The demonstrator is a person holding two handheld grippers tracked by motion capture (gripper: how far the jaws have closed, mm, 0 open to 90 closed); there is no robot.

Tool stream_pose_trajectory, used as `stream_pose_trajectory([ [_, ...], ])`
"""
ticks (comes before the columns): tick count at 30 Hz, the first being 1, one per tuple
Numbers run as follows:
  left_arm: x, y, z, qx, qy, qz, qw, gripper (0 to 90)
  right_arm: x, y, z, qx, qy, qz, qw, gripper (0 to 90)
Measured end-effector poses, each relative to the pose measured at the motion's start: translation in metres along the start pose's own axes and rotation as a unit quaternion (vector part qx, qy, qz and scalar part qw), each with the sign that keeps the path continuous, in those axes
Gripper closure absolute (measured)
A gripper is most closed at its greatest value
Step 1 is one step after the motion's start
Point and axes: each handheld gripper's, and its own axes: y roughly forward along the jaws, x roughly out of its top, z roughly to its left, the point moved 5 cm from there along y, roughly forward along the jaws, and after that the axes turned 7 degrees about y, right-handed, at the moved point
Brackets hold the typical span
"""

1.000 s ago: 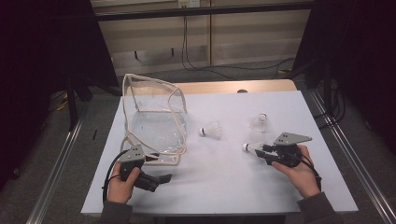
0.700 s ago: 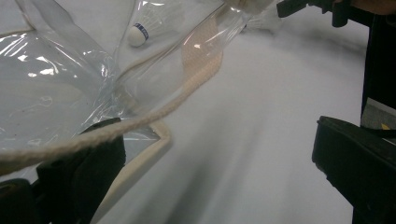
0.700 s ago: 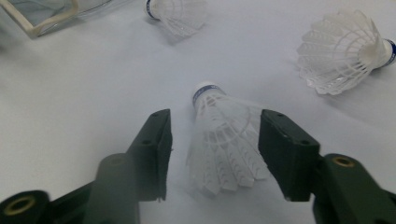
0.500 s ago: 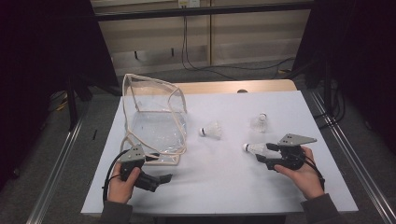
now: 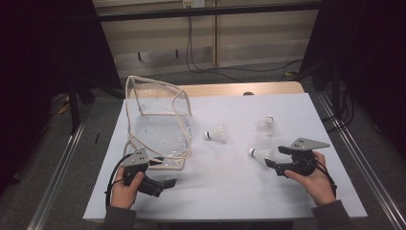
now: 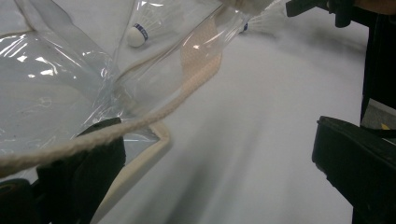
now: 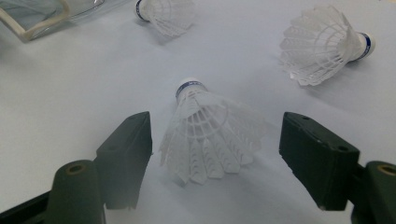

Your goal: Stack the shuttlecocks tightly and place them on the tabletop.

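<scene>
The nearest shuttlecock (image 7: 210,140) is framed by the right gripper (image 7: 215,154), whose jaws have just been opening, cork pointing away.

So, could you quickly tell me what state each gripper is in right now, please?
Left gripper: open; the clear plastic bag's cream cord crosses one jaw.
Right gripper: open, jaws just widened, either side of the white feathered shuttlecock, not pressing it.

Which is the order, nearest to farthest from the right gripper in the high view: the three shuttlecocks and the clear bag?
1. Shuttlecock between its open jaws, right gripper.
2. Shuttlecock behind it.
3. Middle shuttlecock, toward the bag.
4. Clear bag, far left.
</scene>
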Motion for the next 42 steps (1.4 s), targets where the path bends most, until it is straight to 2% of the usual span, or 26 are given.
stream_pose_trajectory([
  [11, 0.000, 0.000, 0.000, 0.000, 0.001, -0.001, 1.0000, 2.8, -0.004, 0.000, 0.007, 0.006, 0.001, 0.003, 1.0000, 19.0],
  [14, 0.000, 0.000, 0.000, 0.000, 0.001, -0.001, 1.0000, 2.8, -0.005, 0.001, 0.010, 0.008, 0.007, 0.004, 0.9999, 16.5],
  [19, 0.000, 0.000, -0.001, 0.001, 0.001, -0.001, 1.0000, 2.8, -0.007, 0.004, 0.012, 0.008, 0.009, 0.014, 0.9998, 14.9],
  [24, 0.001, 0.000, -0.001, 0.000, 0.000, -0.001, 1.0000, 2.8, -0.011, 0.009, 0.016, 0.021, 0.002, 0.029, 0.9994, 28.5],
  [28, 0.000, 0.000, -0.001, -0.001, 0.001, 0.001, 1.0000, 2.8, -0.010, 0.012, 0.019, 0.020, 0.000, 0.029, 0.9994, 38.2],
  [42, 0.000, 0.000, 0.000, -0.001, 0.002, 0.000, 1.0000, 2.8, -0.008, 0.020, 0.023, 0.012, -0.007, 0.026, 0.9996, 53.8],
])
